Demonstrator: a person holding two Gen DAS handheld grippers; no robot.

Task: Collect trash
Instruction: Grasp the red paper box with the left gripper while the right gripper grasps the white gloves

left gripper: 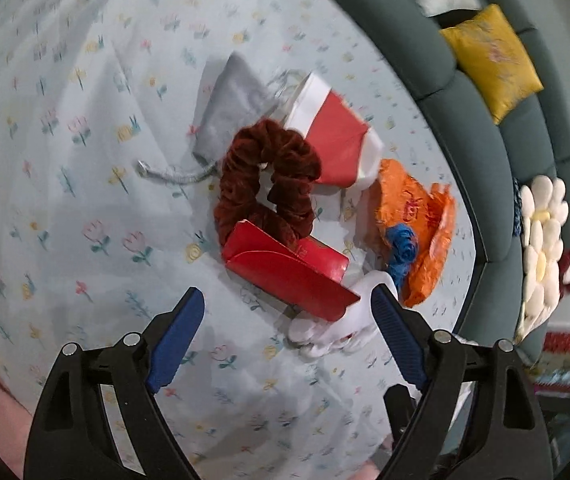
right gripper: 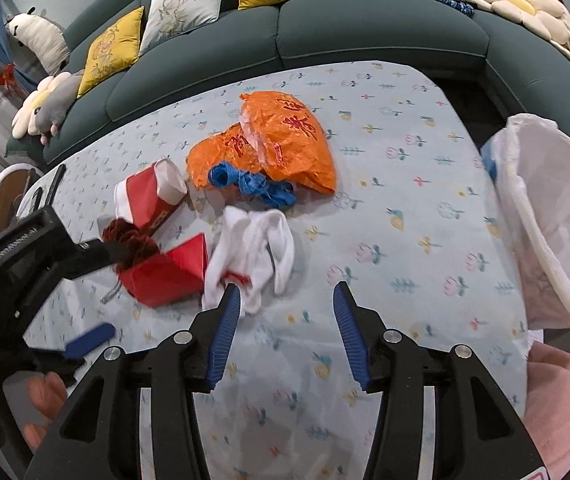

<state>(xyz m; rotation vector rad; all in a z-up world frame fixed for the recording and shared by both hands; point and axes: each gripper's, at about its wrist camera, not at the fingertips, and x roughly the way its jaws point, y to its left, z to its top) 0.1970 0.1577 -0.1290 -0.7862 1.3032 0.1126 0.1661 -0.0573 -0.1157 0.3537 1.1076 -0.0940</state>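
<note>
Item: table (right gripper: pixel 425 208), covered in a pale cloth printed with small flowers; a dark teal sofa (right gripper: pixel 365 36) curves round its far side.

Trash, clustered near the middle of the table:
- Red folded carton (left gripper: pixel 289 270), nearest the left gripper, resting on the lower edge of the scrunchie.
- Dark red velvet scrunchie (left gripper: pixel 269 176), at the centre of the pile.
- Red-and-white carton (left gripper: pixel 335 136), beyond the scrunchie, touching it.
- Orange crumpled wrapper (right gripper: pixel 281 140) with red characters.
- Blue knotted cord (right gripper: pixel 251 186), against the wrapper's near edge.
- White sock (right gripper: pixel 253 244), bunched, between the red folded carton and the right gripper.

Left wrist view only: grey drawstring pouch (left gripper: pixel 231 96), partly under the scrunchie, its cord trailing to the left.

Right wrist view only: bin with white liner (right gripper: pixel 553 216) at the table's right edge, well apart from the pile; row of yellow and pale cushions (right gripper: pixel 113 50) on the sofa; a hand (right gripper: pixel 45 396) holding the left tool's handle.

Left gripper (left gripper: pixel 287 306): fingers spread wide above the red folded carton's near corner, nothing pinched.

Right gripper (right gripper: pixel 287 298): fingers partly spread, nothing pinched; its left fingertip overlaps the sock's lower edge, contact cannot be told.
</note>
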